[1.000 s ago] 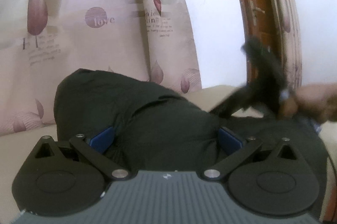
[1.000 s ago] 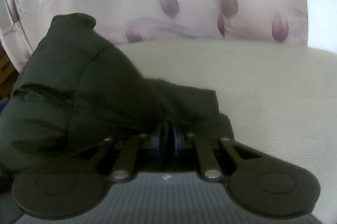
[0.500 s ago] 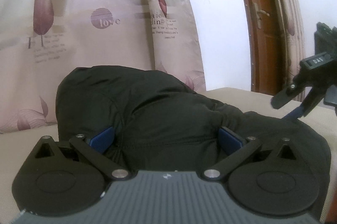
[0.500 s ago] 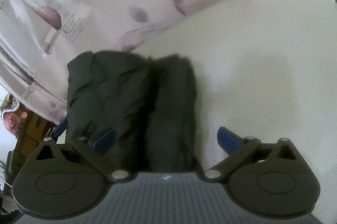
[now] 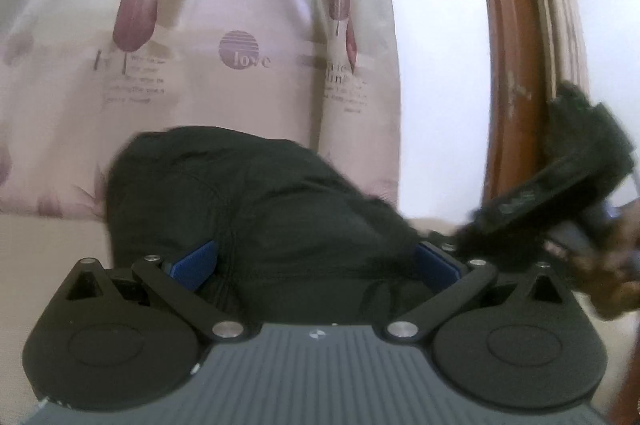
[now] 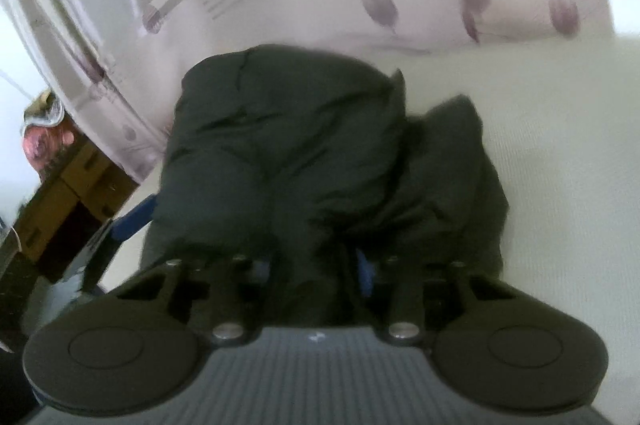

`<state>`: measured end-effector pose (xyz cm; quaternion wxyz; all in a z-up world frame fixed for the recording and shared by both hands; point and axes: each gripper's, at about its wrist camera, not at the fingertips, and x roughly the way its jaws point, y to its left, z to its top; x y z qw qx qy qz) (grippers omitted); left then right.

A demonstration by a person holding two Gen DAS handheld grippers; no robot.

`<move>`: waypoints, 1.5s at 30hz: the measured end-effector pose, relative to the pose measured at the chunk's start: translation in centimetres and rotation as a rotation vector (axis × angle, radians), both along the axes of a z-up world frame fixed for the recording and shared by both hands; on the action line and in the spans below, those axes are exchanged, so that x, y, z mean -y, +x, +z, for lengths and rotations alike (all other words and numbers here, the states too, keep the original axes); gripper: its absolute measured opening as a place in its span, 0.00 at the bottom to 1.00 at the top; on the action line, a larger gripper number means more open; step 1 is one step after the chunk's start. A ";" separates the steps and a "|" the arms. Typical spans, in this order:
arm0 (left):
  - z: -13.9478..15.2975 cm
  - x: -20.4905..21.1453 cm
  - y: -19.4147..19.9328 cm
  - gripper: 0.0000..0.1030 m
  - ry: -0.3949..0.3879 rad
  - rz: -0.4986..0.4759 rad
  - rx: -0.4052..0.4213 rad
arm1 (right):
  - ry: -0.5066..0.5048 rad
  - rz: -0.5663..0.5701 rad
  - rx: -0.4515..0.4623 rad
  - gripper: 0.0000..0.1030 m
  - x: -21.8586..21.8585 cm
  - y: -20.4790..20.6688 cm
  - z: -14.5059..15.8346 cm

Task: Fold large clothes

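Note:
A dark puffy garment (image 5: 280, 205) lies bundled on a cream padded surface (image 5: 48, 245). My left gripper (image 5: 316, 261) stands open and wide against its near edge, and the fabric bulges between the blue pads (image 5: 196, 261). In the right wrist view the garment (image 6: 288, 129) is a folded mound. My right gripper (image 6: 314, 265) has its jaws closing at the mound's near end, and a fold of the fabric fills the narrow gap between them. In the left wrist view the right gripper (image 5: 560, 193) shows blurred at the right edge, with a hand (image 5: 600, 265) behind it.
A pale curtain (image 5: 200, 25) with purple leaf prints hangs right behind the garment. A brown door frame (image 5: 500, 65) stands at the right. Cardboard boxes (image 6: 68, 193) sit beyond the surface's left edge. Bare cream surface (image 6: 540, 145) spreads to the right of the garment.
My right gripper let go of the garment's edge, opened wide and lifted off, then came back down with its jaws narrowed on a fold. The left gripper rolled slightly and stayed open.

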<state>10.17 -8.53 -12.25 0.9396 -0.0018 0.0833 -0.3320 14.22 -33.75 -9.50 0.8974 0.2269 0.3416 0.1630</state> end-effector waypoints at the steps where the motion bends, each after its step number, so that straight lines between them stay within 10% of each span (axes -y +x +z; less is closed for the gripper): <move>1: 0.3 -0.2 0.1 1.00 0.003 0.015 0.000 | -0.036 0.008 0.030 0.28 -0.6 0.5 1.0; 5: 1.1 -1.1 1.8 1.00 -0.020 0.036 -0.075 | -0.034 0.067 0.178 0.22 -0.3 1.5 3.4; 8: 1.4 0.1 2.5 1.00 0.031 0.000 -0.081 | -0.054 0.009 0.101 0.28 1.8 3.3 -1.9; 14: 1.6 3.0 1.5 1.00 0.178 -0.027 -0.032 | 0.256 -0.092 0.064 0.38 5.6 0.5 -8.7; 22: 0.5 3.3 2.0 1.00 0.216 -0.013 -0.024 | 0.078 -0.148 0.071 0.71 5.6 -1.5 -4.5; 30: 0.4 4.5 1.5 1.00 0.270 -0.023 -0.018 | -0.194 -0.123 0.062 0.72 2.0 -4.2 -6.1; 45: 1.8 6.3 2.6 1.00 0.379 0.037 -0.131 | -0.084 -0.225 -0.011 0.87 2.7 -4.8 -7.3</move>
